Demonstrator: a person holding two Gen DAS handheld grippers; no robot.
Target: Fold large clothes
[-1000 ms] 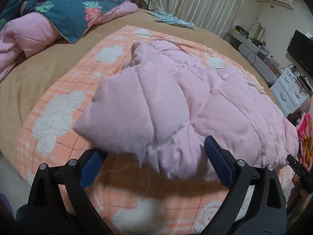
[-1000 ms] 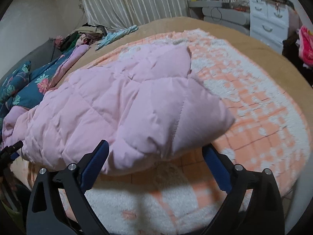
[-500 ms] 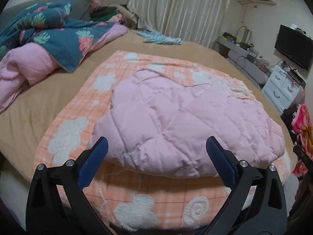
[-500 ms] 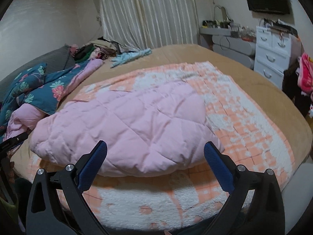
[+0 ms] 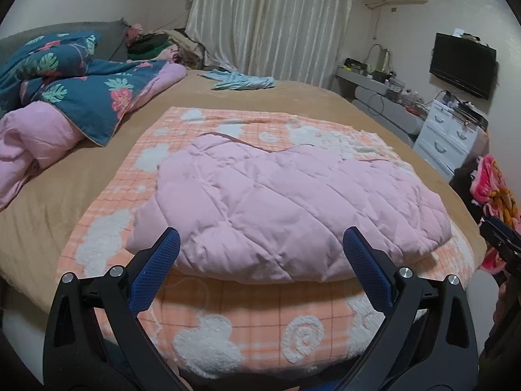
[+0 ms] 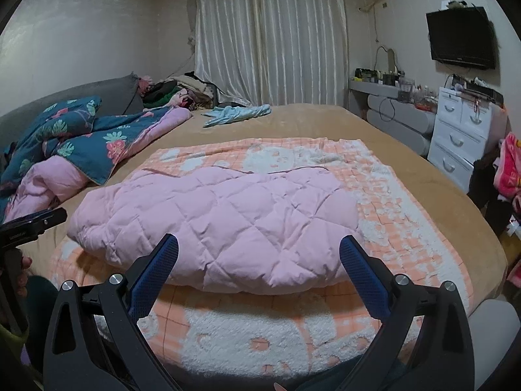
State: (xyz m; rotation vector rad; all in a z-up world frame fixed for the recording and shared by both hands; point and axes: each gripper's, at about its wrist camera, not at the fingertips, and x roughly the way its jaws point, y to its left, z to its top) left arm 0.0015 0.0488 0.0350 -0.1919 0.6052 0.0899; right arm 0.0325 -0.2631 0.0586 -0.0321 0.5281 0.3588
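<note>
Pink quilted jacket [image 5: 293, 208] lies folded in a puffy bundle at frame centre, on the orange-and-white blanket [image 5: 247, 322] over the tan bed [image 5: 58, 202]. L gripper [image 5: 260, 254] is spread wide at bottom centre w/ nothing between its blue pads, just short of the jacket's near edge. R gripper [image 6: 259, 254] likewise: spread, empty, bottom centre, facing the jacket; floral duvet [image 6: 75, 137] sits upper left.

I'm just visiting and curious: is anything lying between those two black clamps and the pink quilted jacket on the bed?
Nothing visible. The jacket lies on the orange blanket, and only bare blanket separates it from the left gripper and the right gripper. Both have their jaws wide open and hold nothing.
</note>
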